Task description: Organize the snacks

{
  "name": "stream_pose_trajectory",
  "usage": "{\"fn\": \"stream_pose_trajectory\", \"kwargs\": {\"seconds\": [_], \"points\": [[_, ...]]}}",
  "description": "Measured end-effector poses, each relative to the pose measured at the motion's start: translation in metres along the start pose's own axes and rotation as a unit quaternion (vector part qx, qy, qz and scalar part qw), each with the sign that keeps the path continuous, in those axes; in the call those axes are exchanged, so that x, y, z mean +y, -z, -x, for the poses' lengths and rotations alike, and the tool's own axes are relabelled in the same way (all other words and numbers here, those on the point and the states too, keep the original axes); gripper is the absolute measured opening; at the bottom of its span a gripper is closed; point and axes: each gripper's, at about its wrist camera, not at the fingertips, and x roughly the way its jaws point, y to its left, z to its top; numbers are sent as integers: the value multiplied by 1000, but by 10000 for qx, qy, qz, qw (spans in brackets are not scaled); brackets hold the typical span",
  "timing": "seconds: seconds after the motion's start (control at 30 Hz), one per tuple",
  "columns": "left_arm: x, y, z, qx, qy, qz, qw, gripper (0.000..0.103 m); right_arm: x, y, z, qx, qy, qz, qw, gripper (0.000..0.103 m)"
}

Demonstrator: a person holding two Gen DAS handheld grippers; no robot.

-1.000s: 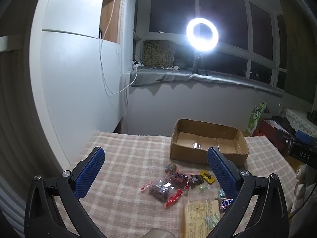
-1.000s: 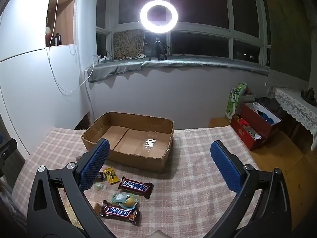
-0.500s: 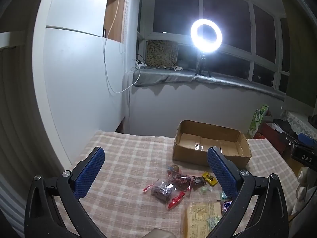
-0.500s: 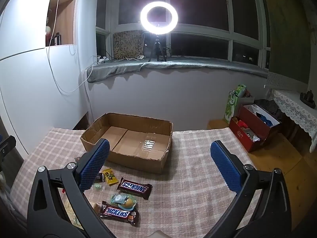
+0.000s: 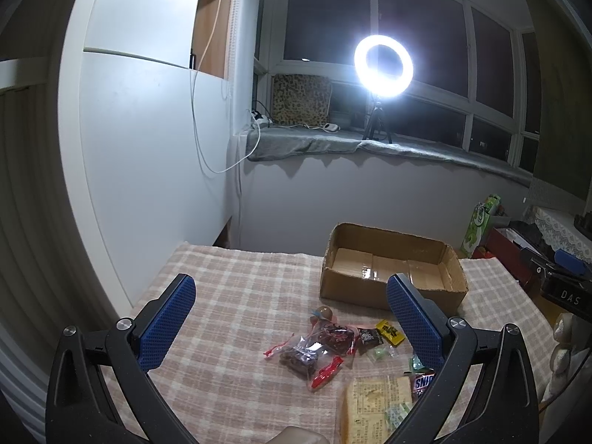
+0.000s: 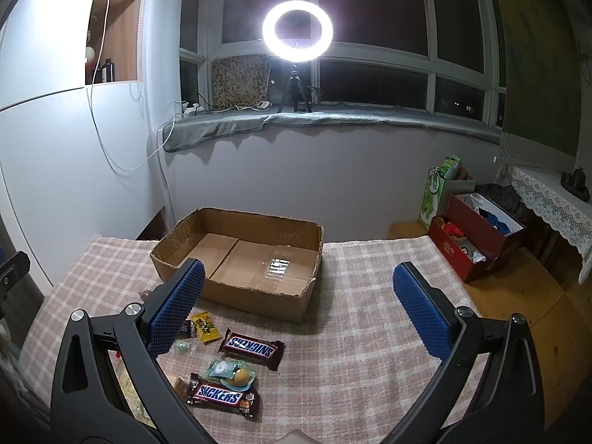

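Left tool [image 5: 290,316]: held above the near left of the table, jaws spread wide, nothing between the blue pads [image 5: 167,323].
Right tool [image 6: 296,309]: held above the near middle of the table, jaws spread wide, holding nothing.
Table [image 6: 370,333]: covered by a pink and white checked cloth; carries the box and all the snacks.
Box [image 6: 240,255]: open brown cardboard, at the far side of the table, upright, nothing seen inside; a glossy strip of tape shows on its floor.
Snacks, general: loose on the cloth, all near of the box and outside it.
Snickers bars: one [image 6: 251,347] lies just near of the box; a second [image 6: 222,396] lies nearer, apart from the first.
Green packet [image 6: 231,372]: lies between the two bars, its near edge overlapping the nearer bar.
Yellow packet [image 6: 205,327]: left of the far bar, near the box's front wall.
Clear bags [image 5: 307,355]: two with dark contents and red edging, left of the other snacks, touching one another.
Pale pack [image 5: 373,403]: large, flat, printed, at the near edge in the left view; small green sweets rest on it.
Ring light [image 6: 298,31]: lit, on a tripod on the window sill beyond the table.
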Motion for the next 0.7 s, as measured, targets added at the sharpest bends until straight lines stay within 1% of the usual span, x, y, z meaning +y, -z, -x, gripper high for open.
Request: {"fn": "stream_pose_trajectory", "kwargs": {"seconds": [0.7], "points": [[-5,0,2,-9,45,-18,10000,102,-2,6,-2,7,-16,-4,10000,103]]}}
